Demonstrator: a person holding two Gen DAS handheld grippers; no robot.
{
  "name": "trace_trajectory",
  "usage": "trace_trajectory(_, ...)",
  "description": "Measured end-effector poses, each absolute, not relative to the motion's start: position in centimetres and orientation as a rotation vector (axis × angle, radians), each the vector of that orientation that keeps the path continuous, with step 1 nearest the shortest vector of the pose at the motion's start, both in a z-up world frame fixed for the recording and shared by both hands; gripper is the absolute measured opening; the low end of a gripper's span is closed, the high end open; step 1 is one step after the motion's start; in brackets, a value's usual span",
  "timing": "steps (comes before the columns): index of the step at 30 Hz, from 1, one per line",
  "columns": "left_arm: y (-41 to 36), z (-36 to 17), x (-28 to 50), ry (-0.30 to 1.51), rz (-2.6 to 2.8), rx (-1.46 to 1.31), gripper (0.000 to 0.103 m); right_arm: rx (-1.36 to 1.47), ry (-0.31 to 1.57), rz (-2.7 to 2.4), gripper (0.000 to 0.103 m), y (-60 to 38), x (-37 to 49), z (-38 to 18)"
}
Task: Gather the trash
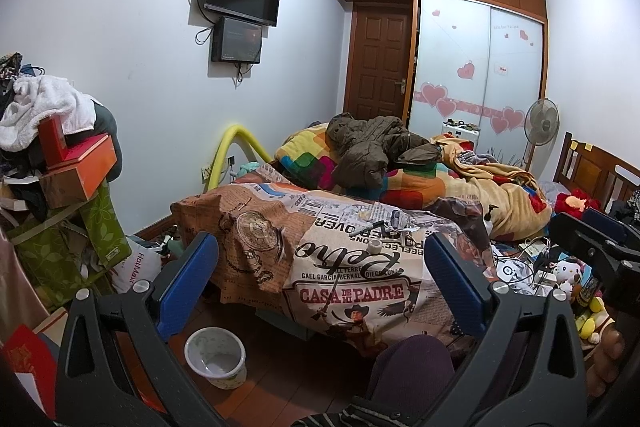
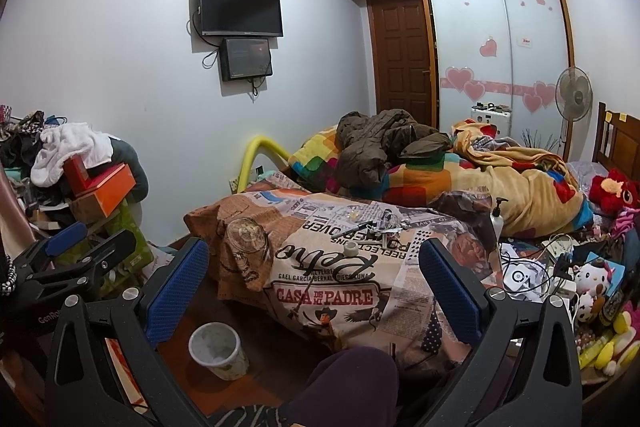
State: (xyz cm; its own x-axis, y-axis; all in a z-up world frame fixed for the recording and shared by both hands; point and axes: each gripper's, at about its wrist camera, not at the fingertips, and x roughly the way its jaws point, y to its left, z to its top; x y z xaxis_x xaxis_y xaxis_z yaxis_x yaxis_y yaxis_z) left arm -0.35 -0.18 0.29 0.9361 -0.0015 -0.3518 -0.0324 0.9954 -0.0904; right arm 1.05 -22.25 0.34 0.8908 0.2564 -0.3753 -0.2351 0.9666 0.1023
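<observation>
While both units are held above the floor facing the bed, we note the left gripper (image 1: 318, 275) spread wide, nothing between its blue pads (image 1: 188, 279). The right gripper (image 2: 314, 277) is likewise wide and empty. The waste bin (image 2: 218, 349) stands upright on the floor beside the printed cloth (image 2: 332, 267). On that cloth lie a tape roll (image 2: 351, 249) and small scraps (image 2: 384, 223) we cannot identify.

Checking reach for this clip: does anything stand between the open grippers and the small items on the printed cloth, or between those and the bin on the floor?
Nothing visible blocks either. Left gripper and right gripper face the small items on the printed cloth; the bin stands open below.
</observation>
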Motion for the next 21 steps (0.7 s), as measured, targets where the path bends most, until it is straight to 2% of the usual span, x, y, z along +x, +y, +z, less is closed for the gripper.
trace_trajectory(21, -0.9, 0.3, -0.3, 0.358, 0.011, -0.100, 0.103, 0.057, 0.402, 0.260, 0.103, -21.5, 1.0, 1.4)
